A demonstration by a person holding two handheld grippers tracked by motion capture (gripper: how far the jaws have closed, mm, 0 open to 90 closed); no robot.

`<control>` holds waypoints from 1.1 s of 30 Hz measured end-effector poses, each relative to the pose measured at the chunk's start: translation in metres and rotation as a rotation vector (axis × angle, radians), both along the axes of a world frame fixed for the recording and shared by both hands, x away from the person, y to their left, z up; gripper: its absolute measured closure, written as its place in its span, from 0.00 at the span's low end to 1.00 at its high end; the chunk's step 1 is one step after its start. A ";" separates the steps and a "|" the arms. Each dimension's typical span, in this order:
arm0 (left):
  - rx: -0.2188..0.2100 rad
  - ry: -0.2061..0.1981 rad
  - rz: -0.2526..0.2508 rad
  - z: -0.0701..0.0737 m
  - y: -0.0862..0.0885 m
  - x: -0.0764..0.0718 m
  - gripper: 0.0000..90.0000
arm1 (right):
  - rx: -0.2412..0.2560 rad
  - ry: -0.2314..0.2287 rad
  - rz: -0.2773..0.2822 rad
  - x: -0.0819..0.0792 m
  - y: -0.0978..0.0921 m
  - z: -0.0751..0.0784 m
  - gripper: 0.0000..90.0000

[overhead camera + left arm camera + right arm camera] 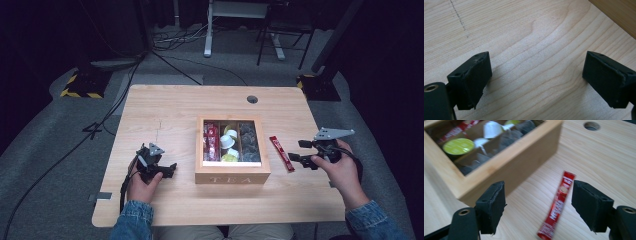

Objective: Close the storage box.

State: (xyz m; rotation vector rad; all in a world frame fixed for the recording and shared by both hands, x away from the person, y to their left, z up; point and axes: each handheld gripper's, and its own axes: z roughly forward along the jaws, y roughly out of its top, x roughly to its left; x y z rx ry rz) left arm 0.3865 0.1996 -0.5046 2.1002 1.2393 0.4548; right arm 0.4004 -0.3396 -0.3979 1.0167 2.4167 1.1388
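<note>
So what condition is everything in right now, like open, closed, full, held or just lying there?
Tea box: closed by a see-through lid, compartments filled with sachets and pods.
Red sachet: lying flat on the table beside the box, not held.
Left gripper: open, holding nothing, over bare table.
Right gripper: open, jaws on either side of the sachet, not gripping.
Table: bare wood around the box.

Denim cuffs and black hand-held grippers

Both sleeves (131, 216) are blue denim. The left gripper (167, 170) trails a black cable; the right gripper (300, 151) carries a grey three-cornered plate. Matte black pads (492, 205) show small holes, with brass-ringed screw holes behind.
</note>
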 end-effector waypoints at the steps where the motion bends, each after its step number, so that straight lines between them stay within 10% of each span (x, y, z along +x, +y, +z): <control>1: 0.000 0.001 0.000 0.000 0.000 0.000 0.10 | -0.001 0.002 -0.012 0.001 -0.005 -0.001 0.31; 15: -0.001 0.002 0.027 0.000 -0.001 -0.002 0.10 | -0.002 0.042 -0.125 0.017 -0.065 -0.039 0.27; 33: 0.002 0.004 0.024 0.000 0.000 -0.003 0.10 | -0.019 0.066 -0.184 0.016 -0.077 -0.101 0.18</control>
